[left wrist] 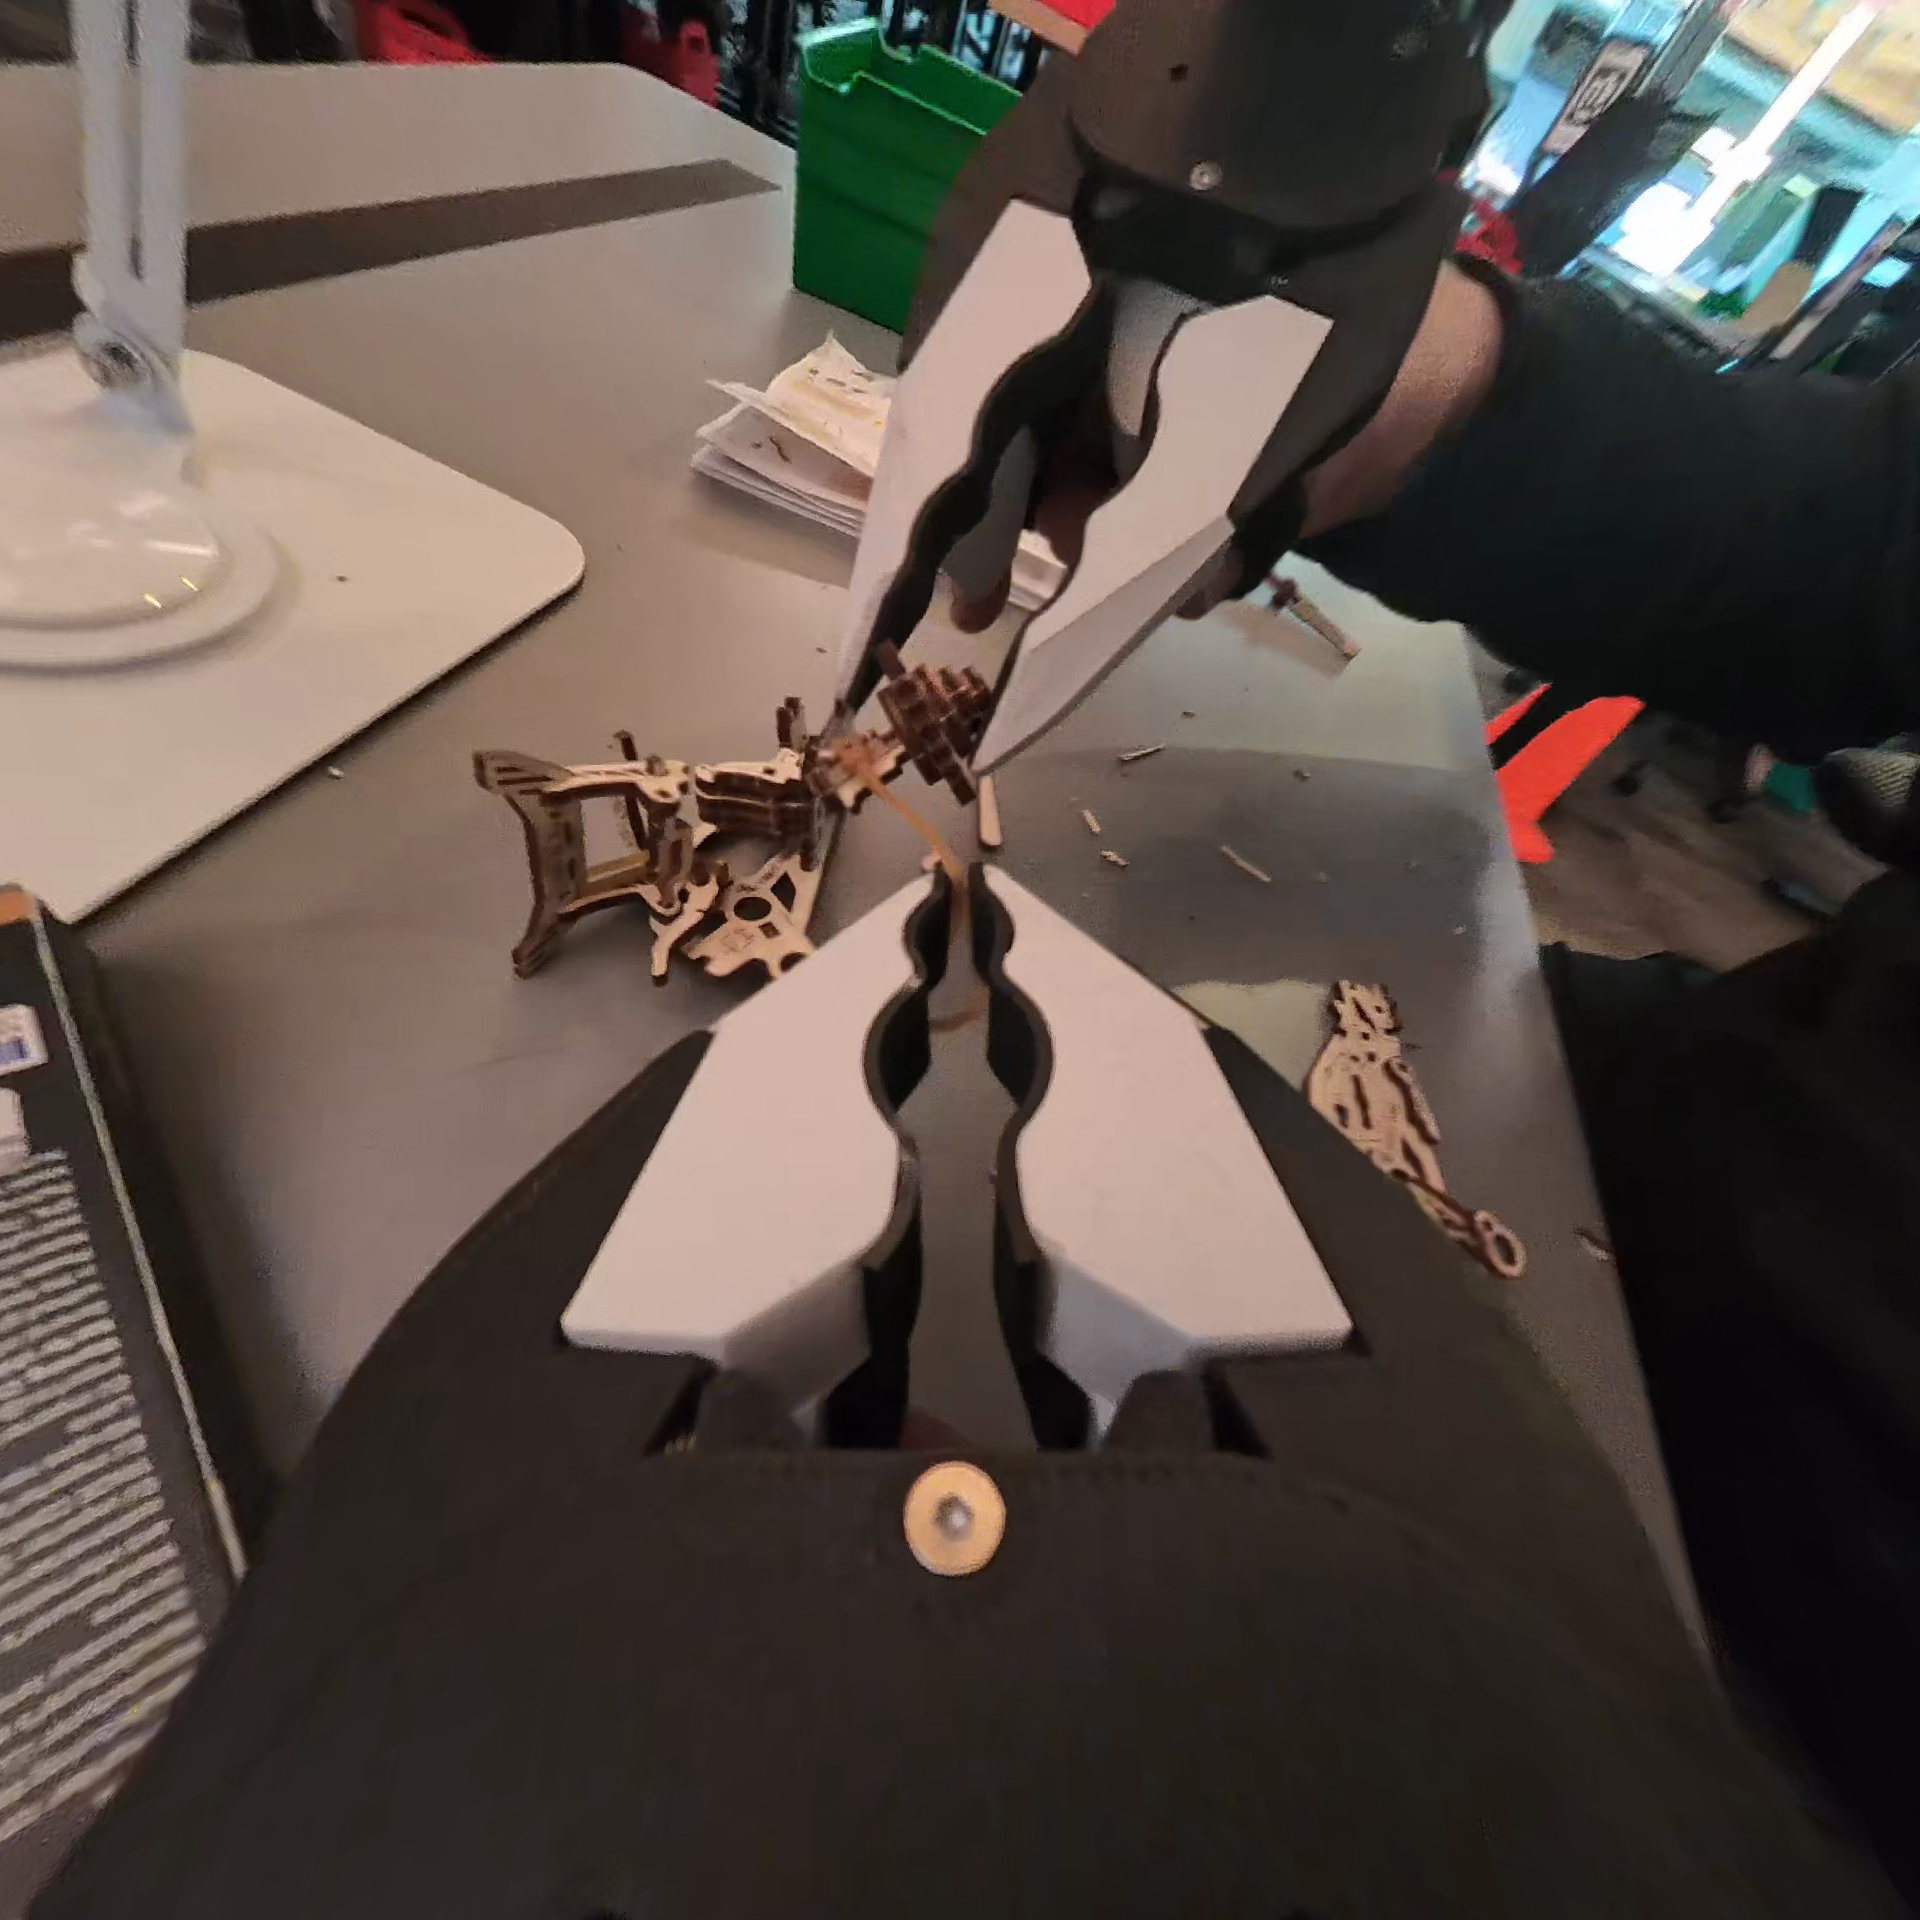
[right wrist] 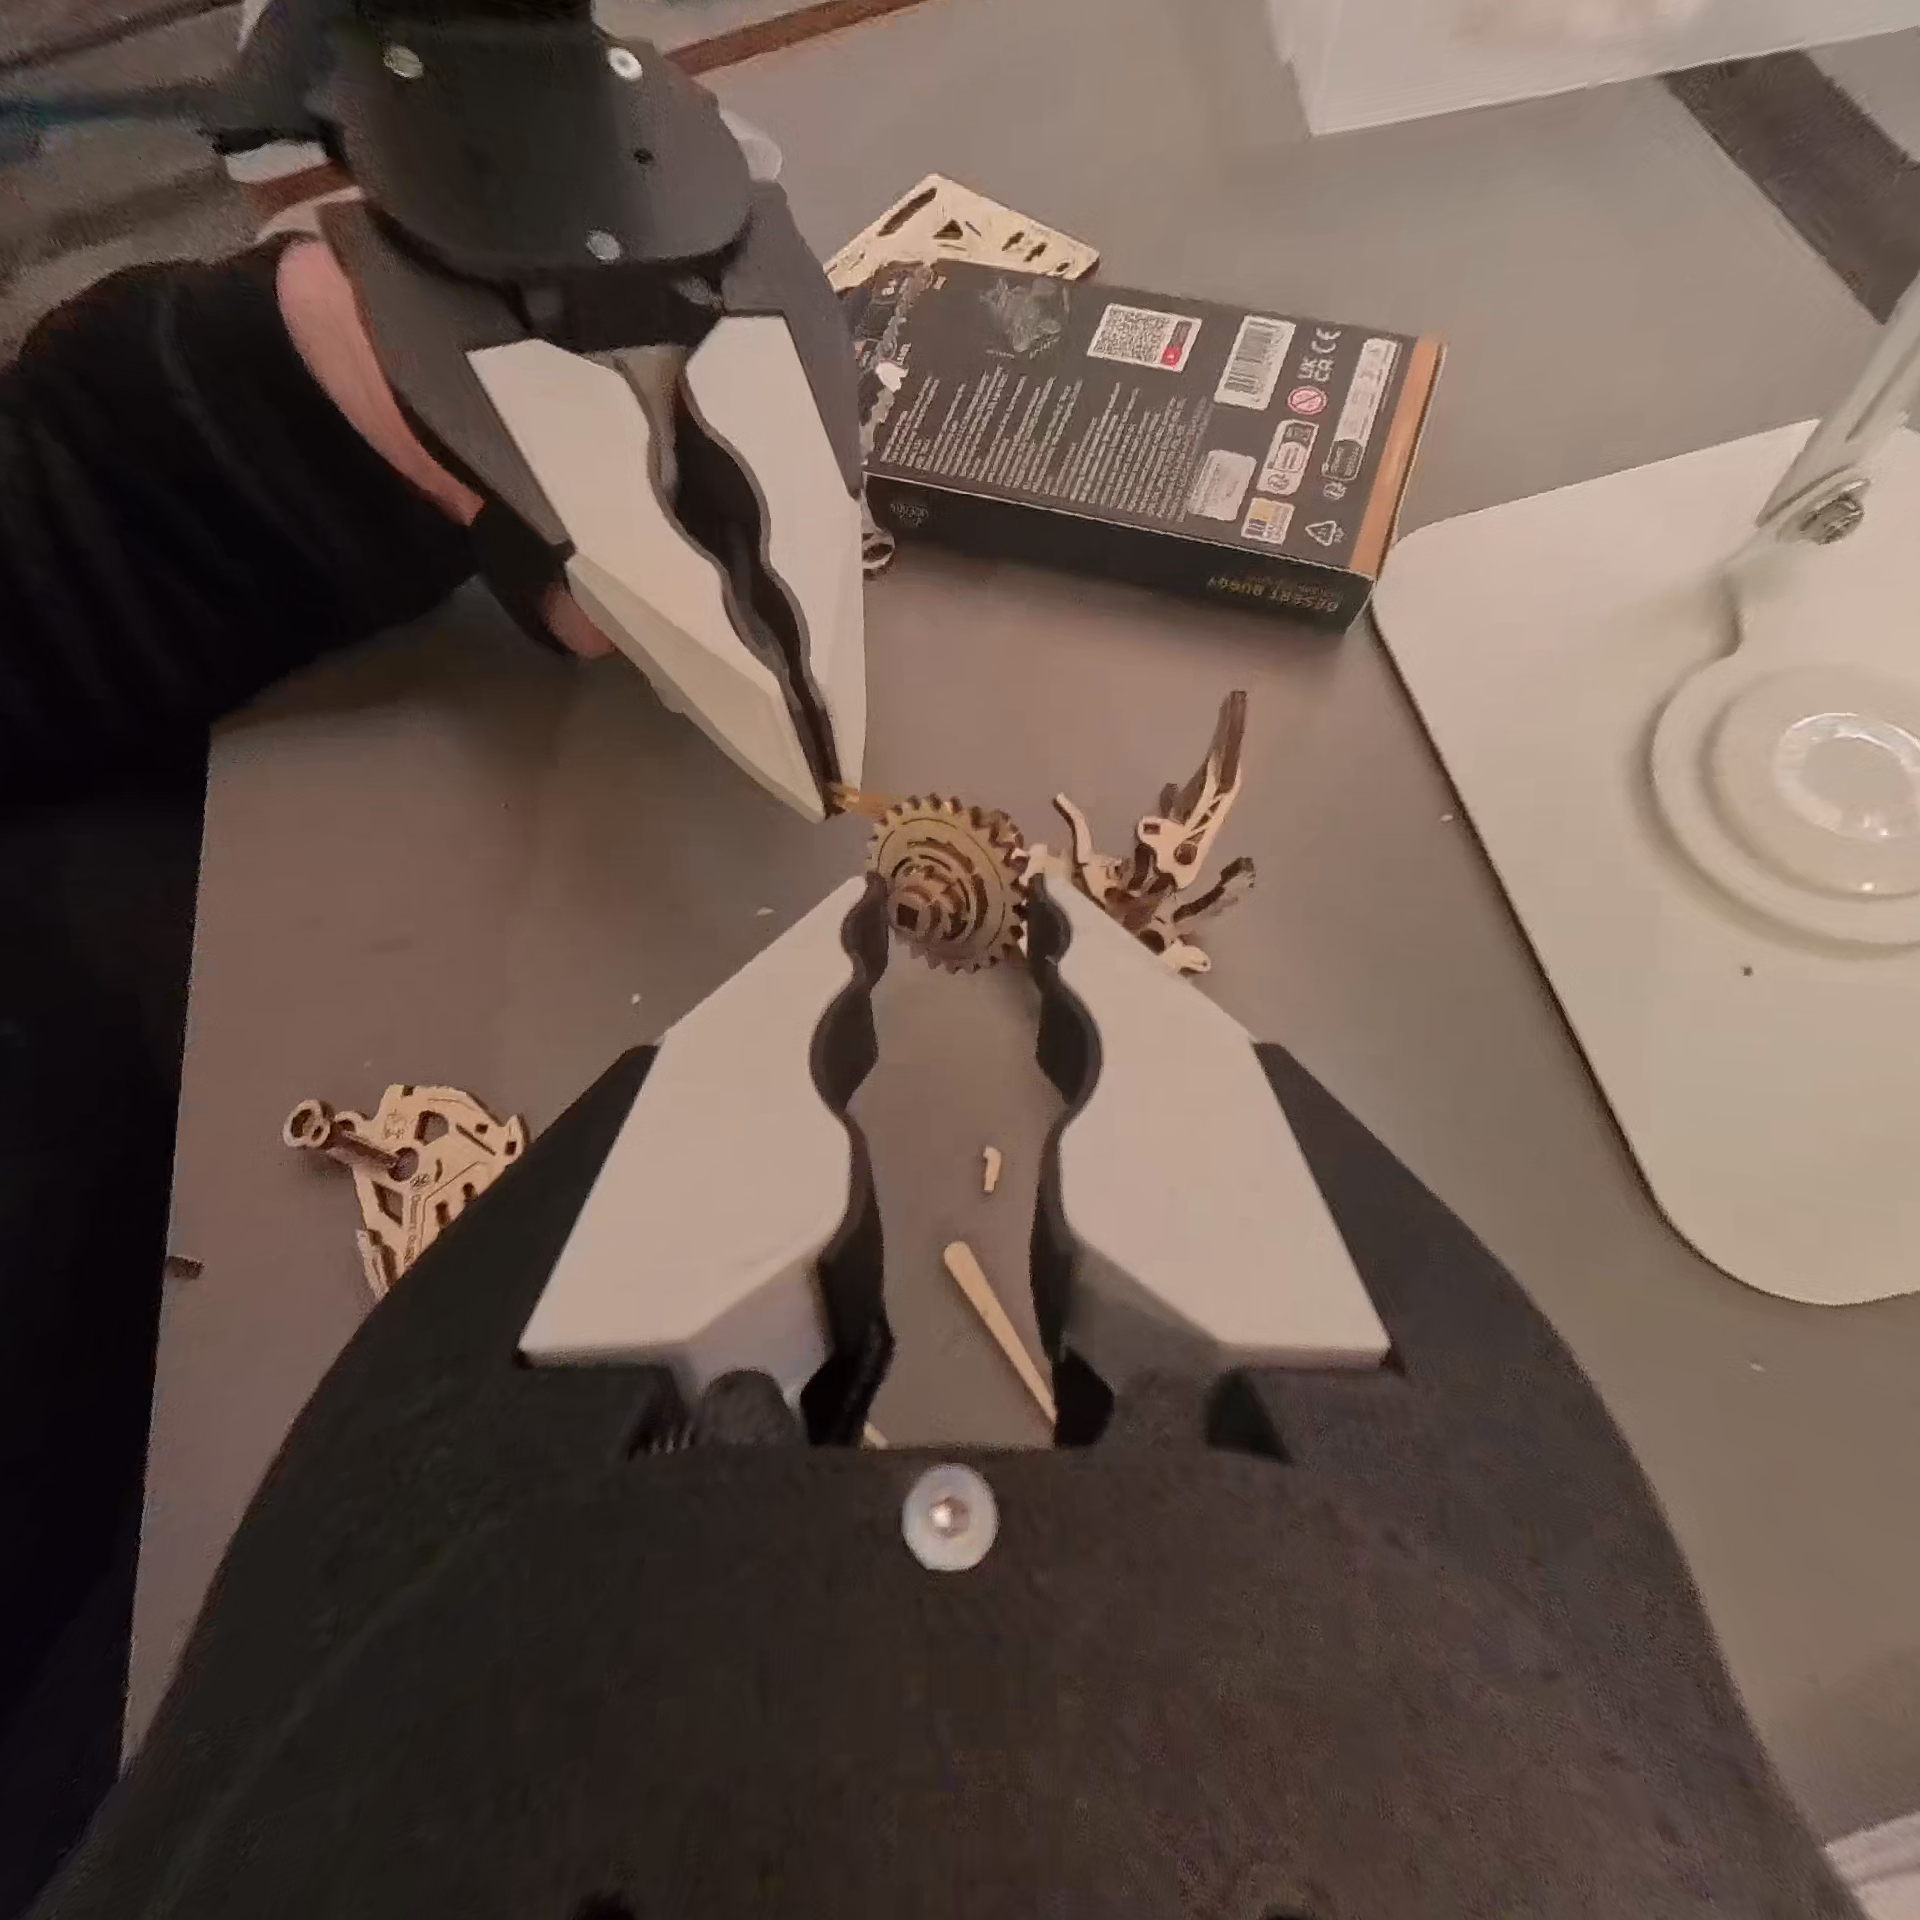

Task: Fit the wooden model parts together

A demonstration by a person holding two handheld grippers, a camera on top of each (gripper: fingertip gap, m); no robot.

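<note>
Well beyond the right gripper's (right wrist: 951,894) tips and a little to their right, a black cardboard box (right wrist: 1143,436) lies flat on the grey table (right wrist: 1455,790). It is closed, so its contents cannot be seen. Its upper face carries blocks of small print, a square code, a barcode and safety symbols. A pale wooden parts sheet (right wrist: 966,234) pokes out from behind it. Far ahead of the left gripper (left wrist: 958,878), a green bin (left wrist: 883,166) stands at the table's far edge; its inside is hidden. Nearer, a stack of printed paper (left wrist: 800,436) lies just left of the other gripper.

The right gripper's jaws stand part-open, with the wooden gear stack (right wrist: 945,894) between the pads, which appear to press on its sides. The left gripper's jaws are nearly closed, pinching a thin tan strand (left wrist: 914,826) that runs forward to the gear stack. The partly built wooden frame (left wrist: 592,842) sits ahead and left of the left gripper, and a flat cut-out piece (left wrist: 1382,1101) lies to its right.
</note>
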